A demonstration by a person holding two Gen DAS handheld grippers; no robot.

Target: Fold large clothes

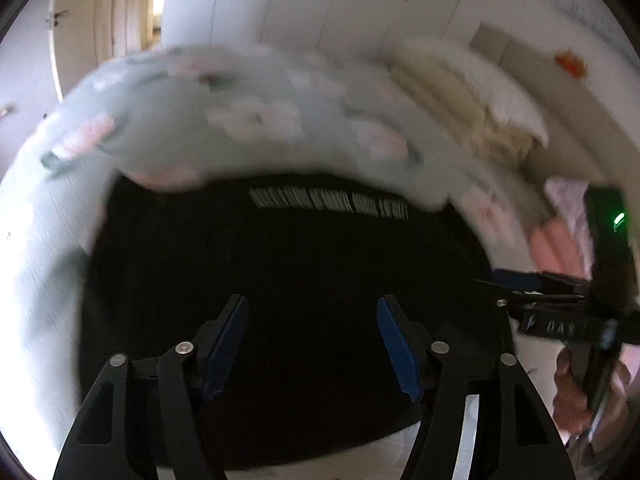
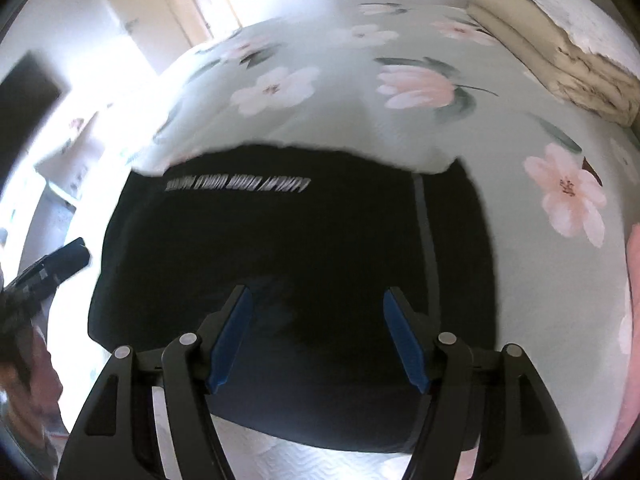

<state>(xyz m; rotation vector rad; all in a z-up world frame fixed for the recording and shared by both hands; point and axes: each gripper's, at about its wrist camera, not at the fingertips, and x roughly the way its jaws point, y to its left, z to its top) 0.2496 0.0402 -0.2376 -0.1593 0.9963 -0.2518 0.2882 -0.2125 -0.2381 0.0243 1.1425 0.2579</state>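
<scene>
1. Black garment spread flat on the floral bedspread, a line of white lettering near its far edge; same garment fills the middle of the right wrist view, lettering again at the far edge.
2. Left gripper above the near part of the garment, blue-padded fingers spread wide, nothing between them.
3. Right gripper likewise spread, empty, over the garment's near half.
4. Right gripper also visible at the garment's right edge in the left view, possibly touching the cloth; blur prevents certainty.
5. Folded cream bedding at the far right of the bed, well apart from the garment.
6. Pink cloth just beyond the right gripper.
</scene>
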